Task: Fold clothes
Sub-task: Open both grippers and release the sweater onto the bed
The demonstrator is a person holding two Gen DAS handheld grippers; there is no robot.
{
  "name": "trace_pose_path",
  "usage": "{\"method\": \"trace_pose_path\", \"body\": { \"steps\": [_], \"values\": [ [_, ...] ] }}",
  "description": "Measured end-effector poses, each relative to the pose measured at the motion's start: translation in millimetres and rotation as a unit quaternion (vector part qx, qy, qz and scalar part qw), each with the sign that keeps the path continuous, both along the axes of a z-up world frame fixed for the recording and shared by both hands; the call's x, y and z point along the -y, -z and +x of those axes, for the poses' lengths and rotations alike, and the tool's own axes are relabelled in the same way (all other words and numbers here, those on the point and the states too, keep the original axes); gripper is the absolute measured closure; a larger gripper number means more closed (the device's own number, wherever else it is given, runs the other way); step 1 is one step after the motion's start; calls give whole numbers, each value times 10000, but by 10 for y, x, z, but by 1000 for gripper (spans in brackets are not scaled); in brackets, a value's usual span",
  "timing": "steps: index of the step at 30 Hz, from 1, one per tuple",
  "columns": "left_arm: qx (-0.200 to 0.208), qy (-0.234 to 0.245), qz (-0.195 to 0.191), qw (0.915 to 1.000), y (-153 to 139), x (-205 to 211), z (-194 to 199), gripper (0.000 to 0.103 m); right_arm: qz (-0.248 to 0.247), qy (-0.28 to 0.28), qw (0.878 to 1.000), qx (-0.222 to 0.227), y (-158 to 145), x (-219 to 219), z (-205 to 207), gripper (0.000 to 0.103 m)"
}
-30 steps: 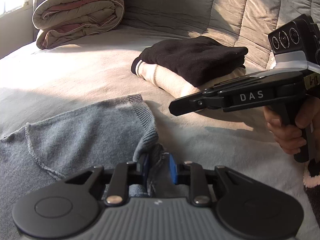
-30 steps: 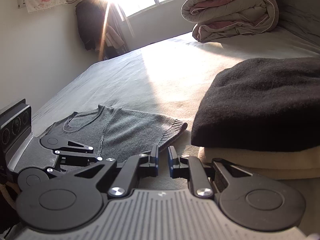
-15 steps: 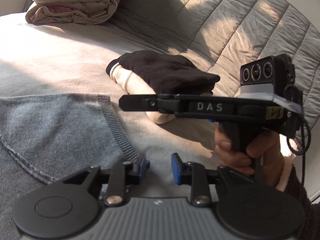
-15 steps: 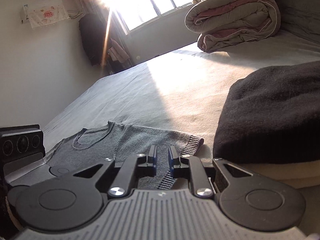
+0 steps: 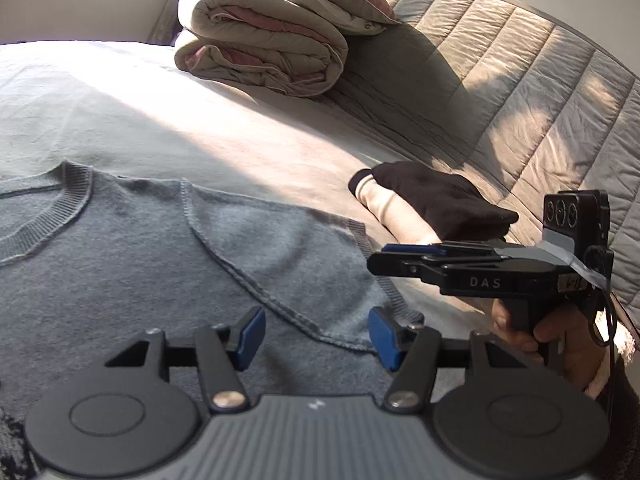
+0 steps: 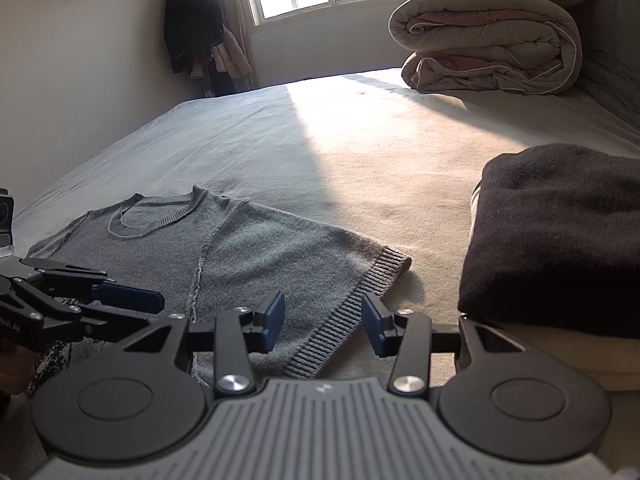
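Note:
A grey knit sweater (image 5: 160, 260) lies spread flat on the bed, neckline to the left. My left gripper (image 5: 316, 336) hovers low over its sleeve. The jaws are opening and the blue pads (image 5: 250, 334) press on nothing. My right gripper (image 6: 324, 322) is also opening. The ribbed sleeve cuff (image 6: 352, 300) lies flat on the sheet between its fingers, untouched. In the left wrist view the right gripper (image 5: 400, 258) shows side-on in a hand (image 5: 520, 328). The left gripper (image 6: 132, 300) shows at the left of the right wrist view, over the sweater (image 6: 260, 248).
A folded stack, black on cream (image 6: 560, 232) (image 5: 440, 200), sits close to the right of the sweater. A rolled duvet (image 5: 260, 40) (image 6: 488, 40) lies at the far end. A quilted headboard (image 5: 520, 80) runs along the right side. Dark clothes (image 6: 192, 36) hang in the corner by the window.
The left gripper let go of the sleeve edge it was pinching, opened wide and swung left over the sweater. The right gripper opened too. The sleeve now lies flat.

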State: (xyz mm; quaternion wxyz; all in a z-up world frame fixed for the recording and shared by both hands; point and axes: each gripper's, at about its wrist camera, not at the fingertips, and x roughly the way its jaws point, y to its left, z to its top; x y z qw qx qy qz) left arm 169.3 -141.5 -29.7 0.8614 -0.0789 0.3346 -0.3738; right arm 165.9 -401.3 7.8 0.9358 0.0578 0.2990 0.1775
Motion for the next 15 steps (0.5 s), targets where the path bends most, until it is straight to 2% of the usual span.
{"method": "trace_pose_path", "body": {
  "steps": [3, 7, 12, 15],
  "values": [
    [196, -428, 34, 9989, -87, -337, -87, 44, 27, -39, 10000, 82, -44, -52, -5, 53],
    [204, -954, 209, 9950, -162, -835, -250, 44, -154, 44, 9998, 111, -89, -186, 6, 49],
    [-27, -1770, 269, 9838, -187, -1576, -473, 40, -295, 201, 9992, 167, -242, -344, -75, 37],
    [-91, -2145, 427, 9757, -237, -1957, -588, 39, -229, 353, 9991, 60, -401, -413, -125, 36]
  ]
}}
